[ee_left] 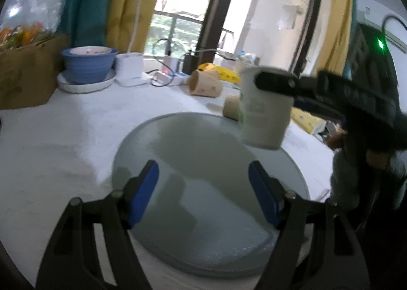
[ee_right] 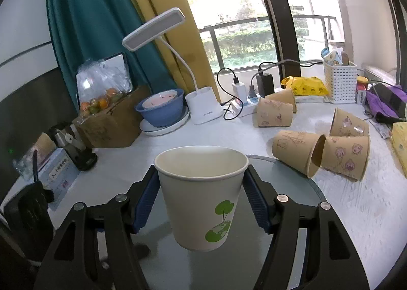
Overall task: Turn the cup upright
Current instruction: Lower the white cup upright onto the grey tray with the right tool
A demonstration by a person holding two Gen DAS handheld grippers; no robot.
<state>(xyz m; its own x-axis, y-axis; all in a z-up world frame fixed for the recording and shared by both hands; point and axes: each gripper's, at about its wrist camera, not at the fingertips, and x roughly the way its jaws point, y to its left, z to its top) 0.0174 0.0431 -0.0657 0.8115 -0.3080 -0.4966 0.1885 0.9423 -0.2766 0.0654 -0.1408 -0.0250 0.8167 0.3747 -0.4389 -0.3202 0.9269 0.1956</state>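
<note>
A white paper cup [ee_right: 203, 198] with a green tree and globe print is held upright, mouth up, between the blue pads of my right gripper [ee_right: 201, 198], above the round grey glass plate [ee_right: 300, 236]. The same cup [ee_left: 264, 112] shows in the left wrist view, gripped by the right gripper's black fingers [ee_left: 277, 82] above the plate's far right rim [ee_left: 157, 122]. My left gripper [ee_left: 203, 196] is open and empty over the near part of the plate.
Several brown paper cups [ee_right: 297, 155] lie on their sides on the white table to the right. A blue bowl on a white dish [ee_right: 162, 109], a desk lamp [ee_right: 203, 106], a cardboard box [ee_right: 114, 117], chargers and a white basket [ee_right: 339, 82] stand at the back.
</note>
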